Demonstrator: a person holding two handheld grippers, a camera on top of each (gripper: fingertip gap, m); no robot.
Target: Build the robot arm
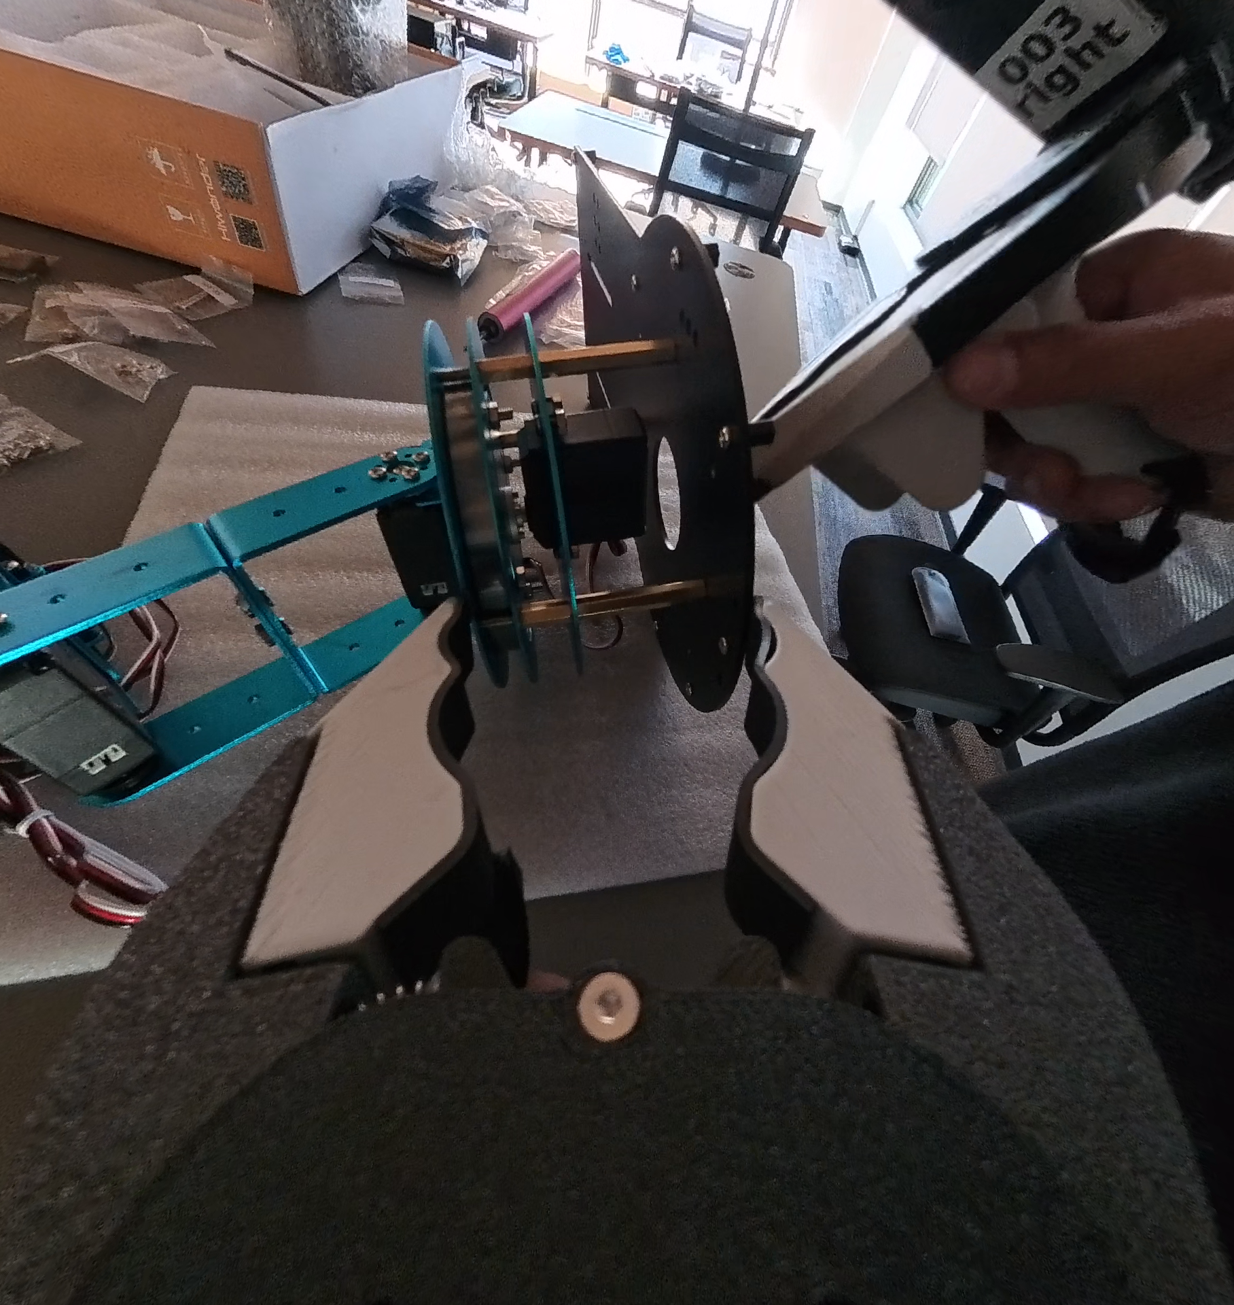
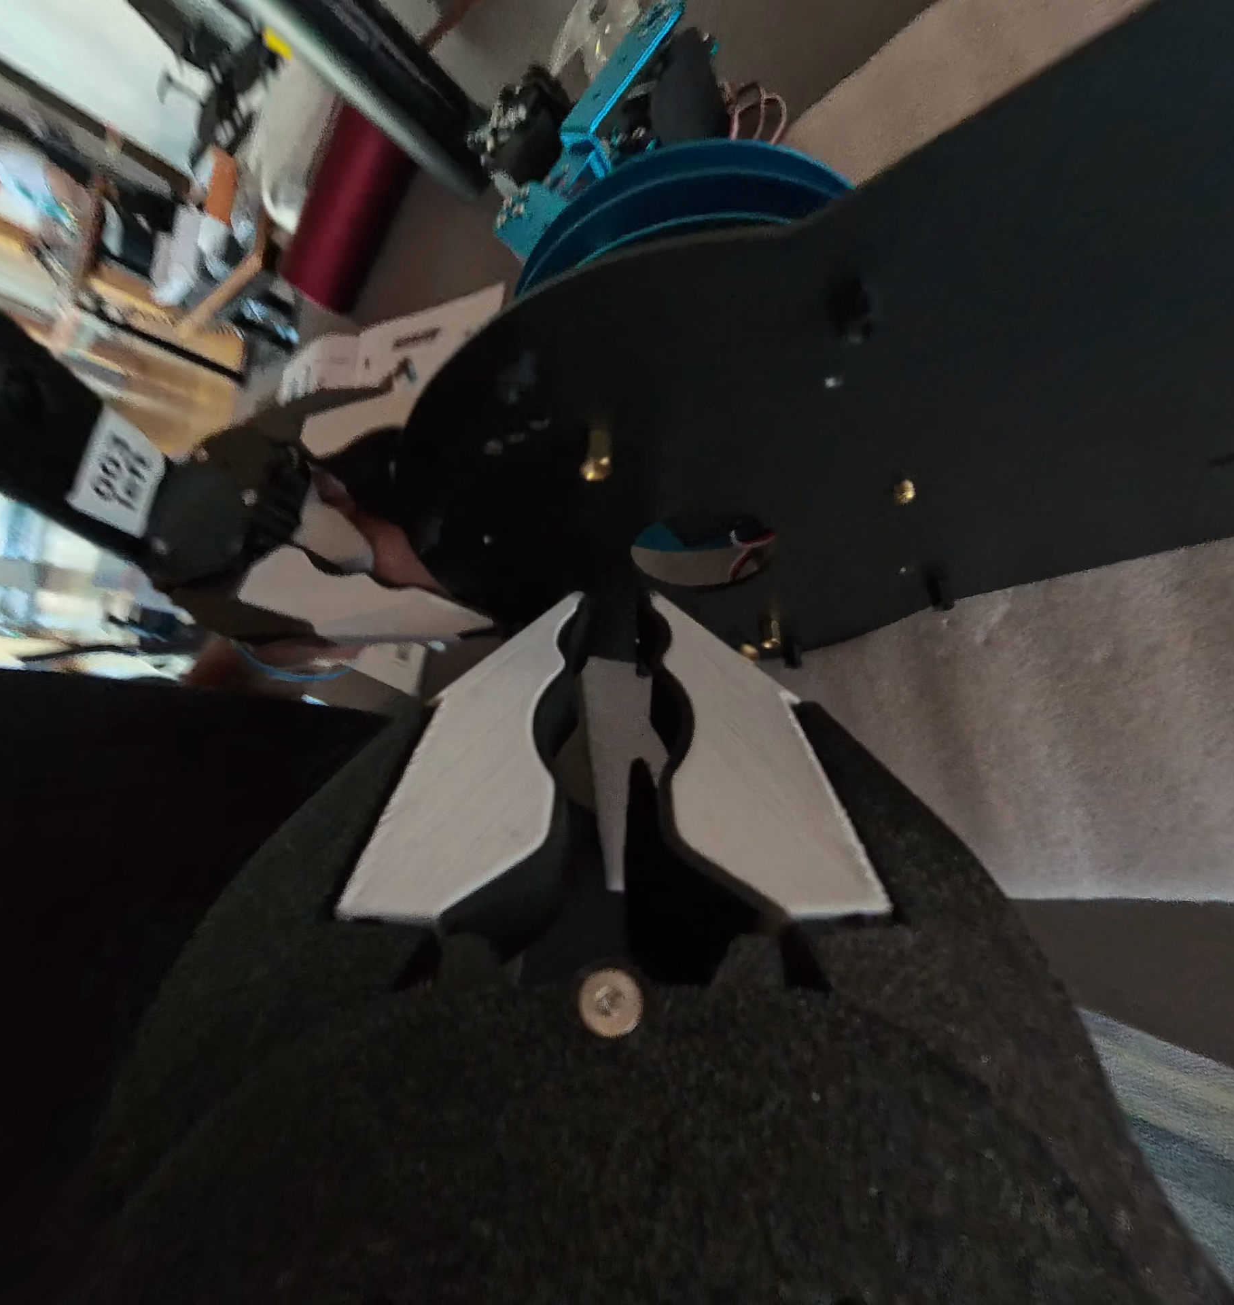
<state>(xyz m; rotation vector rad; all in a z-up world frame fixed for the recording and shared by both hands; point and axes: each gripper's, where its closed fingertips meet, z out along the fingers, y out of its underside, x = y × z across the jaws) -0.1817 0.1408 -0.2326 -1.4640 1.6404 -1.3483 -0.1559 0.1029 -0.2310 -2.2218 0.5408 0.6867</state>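
A blue metal robot arm [image 1: 176, 586] lies on its side on a pale foam sheet [image 1: 600, 763] atop a dark table [image 1: 303, 353], its round base stack of blue discs [image 1: 459, 494], brass standoffs [image 1: 600, 600] and a black base plate [image 1: 699, 395] turned on edge. The left gripper [image 1: 603, 635] stands wide open, one fingertip by the blue discs, the other by the black plate's lower rim, straddling the stack; whether either touches is unclear. The right gripper [image 2: 610, 621], held in a person's hand [image 1: 1129, 395], is nearly closed at the plate's face; what it pinches cannot be made out. An orange-and-white carton [image 1: 176, 155], plastic bags [image 1: 106, 318] and a magenta cylinder [image 1: 529, 296] lie behind.
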